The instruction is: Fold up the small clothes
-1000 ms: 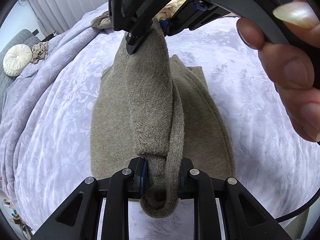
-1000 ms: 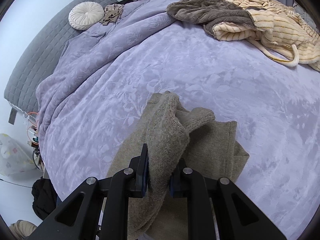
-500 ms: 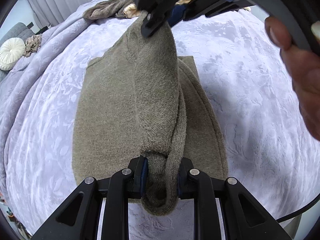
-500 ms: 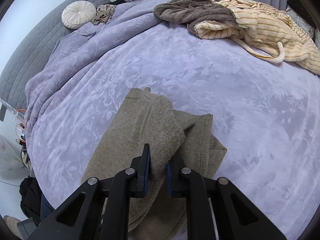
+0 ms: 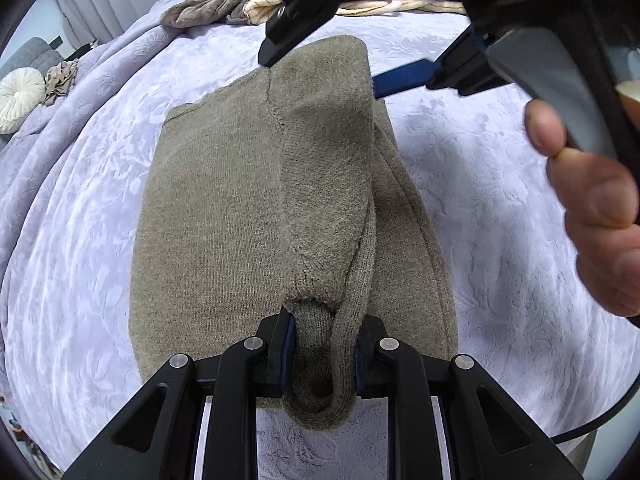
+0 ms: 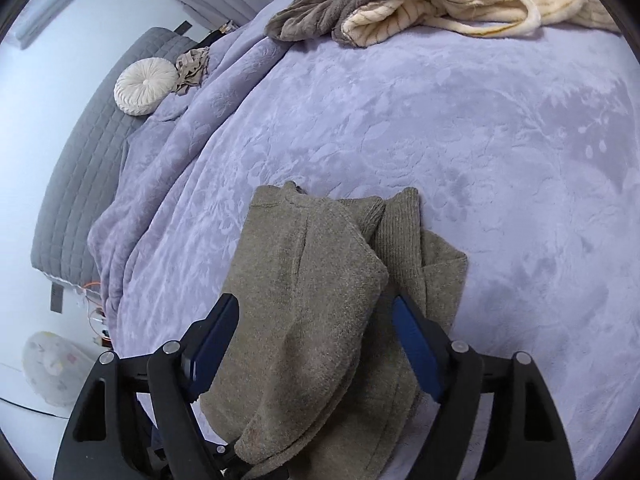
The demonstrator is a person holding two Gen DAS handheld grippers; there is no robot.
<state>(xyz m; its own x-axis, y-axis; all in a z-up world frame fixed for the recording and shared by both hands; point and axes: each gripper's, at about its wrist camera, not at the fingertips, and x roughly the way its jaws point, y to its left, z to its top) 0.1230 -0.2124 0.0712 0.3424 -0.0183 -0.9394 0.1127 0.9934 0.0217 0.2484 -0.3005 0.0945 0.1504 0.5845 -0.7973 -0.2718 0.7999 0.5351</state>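
Observation:
An olive-brown knit sweater (image 5: pixel 216 216) lies on the lavender bedspread (image 5: pixel 480 184), with a folded-over part raised along its right side. My left gripper (image 5: pixel 322 354) is shut on the near end of that fold. My right gripper (image 6: pixel 312 340) is open, its jaws spread wide on either side of the fold's far end, which drapes between them (image 6: pixel 304 280). In the left wrist view the right gripper (image 5: pixel 324 54) sits over the sweater's far end, a hand (image 5: pixel 592 200) on its handle.
A pile of brown and cream striped clothes (image 6: pixel 420 4) lies at the far side of the bed. A round white cushion (image 6: pixel 144 86) and a small beige cloth (image 6: pixel 192 66) sit by the grey headboard (image 6: pixel 80 168) on the left.
My right gripper has opened and let go of the fold's far end, which it pinched before. The fold has come down lower onto the sweater. My left gripper still holds the near end.

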